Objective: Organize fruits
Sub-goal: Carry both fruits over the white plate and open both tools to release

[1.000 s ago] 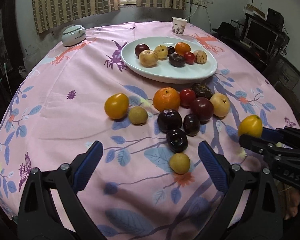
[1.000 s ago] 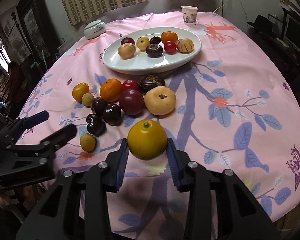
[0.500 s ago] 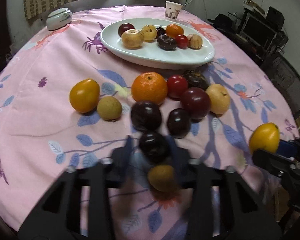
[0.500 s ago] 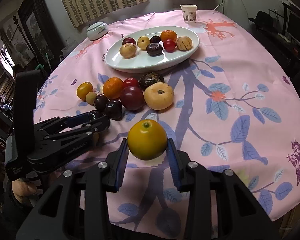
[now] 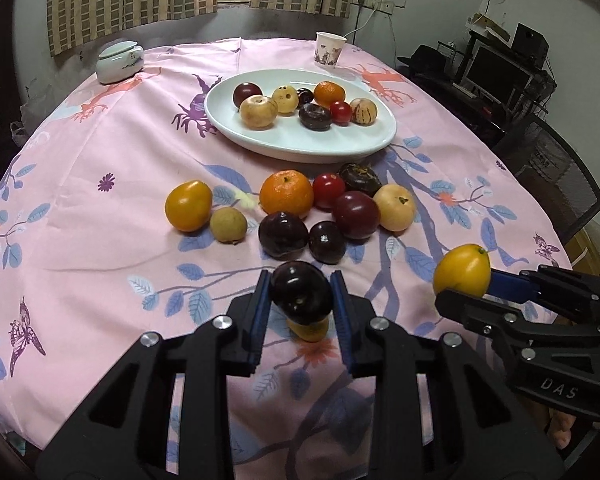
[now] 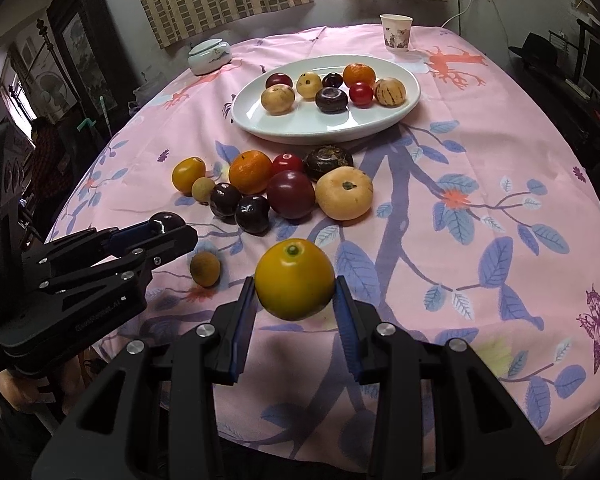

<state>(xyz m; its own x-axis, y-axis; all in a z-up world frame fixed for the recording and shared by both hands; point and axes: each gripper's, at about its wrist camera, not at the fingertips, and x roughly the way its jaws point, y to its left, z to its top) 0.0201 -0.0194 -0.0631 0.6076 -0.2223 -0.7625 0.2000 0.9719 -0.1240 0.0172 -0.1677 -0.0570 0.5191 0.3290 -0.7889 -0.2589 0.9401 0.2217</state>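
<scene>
Left wrist view: the plate (image 5: 374,145) holds eight fruits; the left gripper (image 5: 299,298) clamps a dark plum (image 5: 301,298) above the surface (image 5: 80,208).

Right wrist view: the right gripper (image 6: 295,298) grips a yellow fruit (image 6: 295,295), lifted short of the plate (image 6: 396,118).

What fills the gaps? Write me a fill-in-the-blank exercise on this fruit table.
1. The left gripper is shut on a dark ____.
2. The right gripper holds a ____ fruit.
3. The white plate holds ____ fruits.
4. The paper cup stands ____ the plate.

Missing words: plum; yellow; eight; beyond
</scene>
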